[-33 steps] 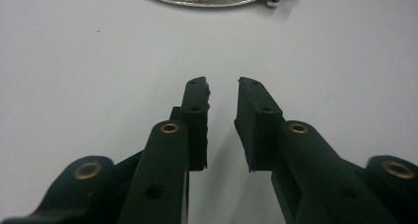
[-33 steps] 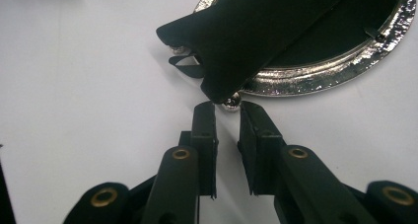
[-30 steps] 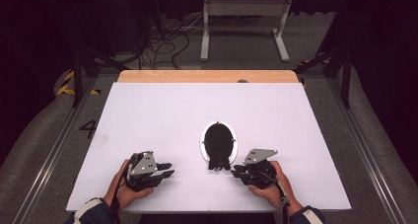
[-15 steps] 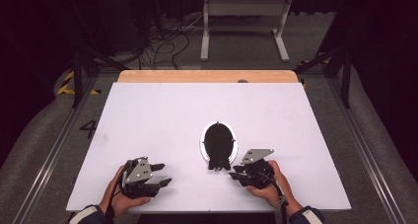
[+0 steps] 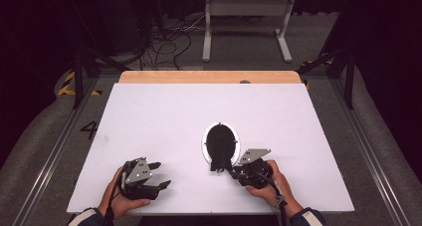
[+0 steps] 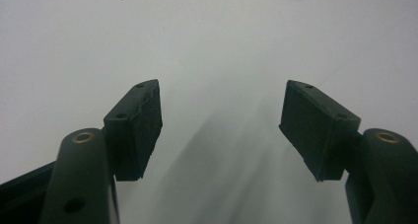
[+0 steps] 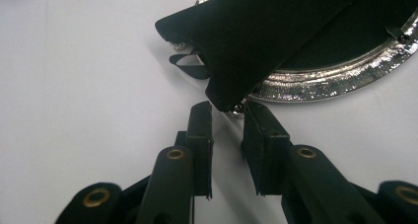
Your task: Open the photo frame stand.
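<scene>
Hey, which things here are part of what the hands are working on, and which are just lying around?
In the job:
- oval silver-rimmed frame with its black stand flap
- right gripper, jaws slightly apart at the flap's tip

Lying about:
- left gripper, jaws wide over bare table
- cables on the floor

Your right gripper (image 7: 226,116) sits just below the silver-rimmed oval frame (image 7: 315,83), jaws a narrow gap apart. The frame's black flap (image 7: 256,41) hangs over its rim, its corner touching your jaw tips, on the white table (image 7: 74,86).

Black tongs (image 5: 158,174) with brass-ringed screws, grey three-cornered plates, dark white-striped sleeves (image 5: 88,217).
</scene>
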